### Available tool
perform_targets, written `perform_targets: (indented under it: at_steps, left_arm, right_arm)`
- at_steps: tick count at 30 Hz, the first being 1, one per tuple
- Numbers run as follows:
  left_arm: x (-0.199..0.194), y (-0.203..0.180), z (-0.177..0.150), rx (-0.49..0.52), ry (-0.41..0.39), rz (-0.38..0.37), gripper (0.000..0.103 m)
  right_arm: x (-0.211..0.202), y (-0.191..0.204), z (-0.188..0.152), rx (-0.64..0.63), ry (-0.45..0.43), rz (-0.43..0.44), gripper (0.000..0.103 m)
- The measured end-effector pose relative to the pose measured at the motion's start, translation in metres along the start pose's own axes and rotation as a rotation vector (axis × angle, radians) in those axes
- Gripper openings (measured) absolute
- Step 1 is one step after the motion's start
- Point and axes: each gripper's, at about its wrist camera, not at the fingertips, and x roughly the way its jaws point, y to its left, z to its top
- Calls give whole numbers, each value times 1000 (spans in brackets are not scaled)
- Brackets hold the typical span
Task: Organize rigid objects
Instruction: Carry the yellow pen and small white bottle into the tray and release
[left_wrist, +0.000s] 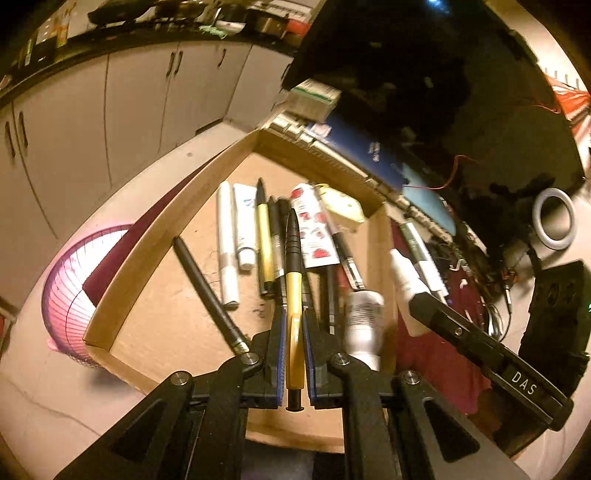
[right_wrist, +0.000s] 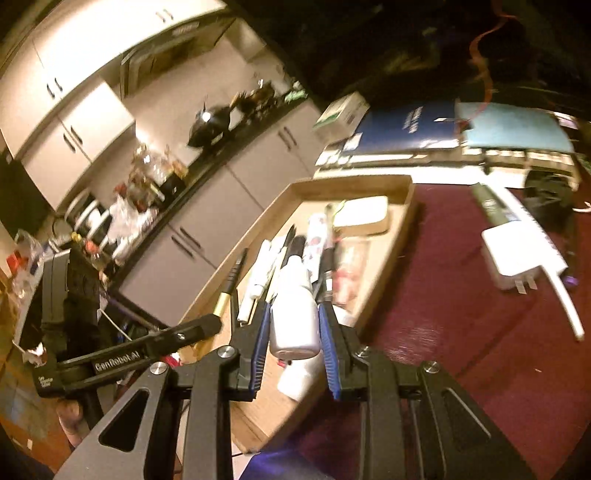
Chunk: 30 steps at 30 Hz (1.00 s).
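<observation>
My left gripper (left_wrist: 294, 325) clamping a yellow pen (left_wrist: 293, 295), my right gripper (right_wrist: 293, 325) gripping a white bottle (right_wrist: 295, 314), both hovering over the cardboard tray (left_wrist: 110, 314).

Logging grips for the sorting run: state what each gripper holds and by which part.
Left gripper: shut on the yellow-and-black pen, gripped along its yellow barrel. Right gripper: shut on the small white bottle, clamped across its body, nozzle pointing forward.
</observation>
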Motion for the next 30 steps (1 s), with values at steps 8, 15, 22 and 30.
perform_targets:
  at_steps: [8, 15, 22, 30]
  left_arm:
    - [24, 12, 4, -19, 45, 46, 8]
    - [35, 14, 4, -45, 90, 50, 8]
    - [34, 10, 1, -26, 99, 67, 8]
    - [29, -2, -4, 20, 78, 70, 53]
  right_arm:
    - [53, 13, 15, -41, 88, -84, 26]
    - [74, 14, 15, -63, 118, -145, 26]
    - [78, 15, 14, -73, 120, -147, 26]
    - [68, 14, 14, -58, 98, -90, 39]
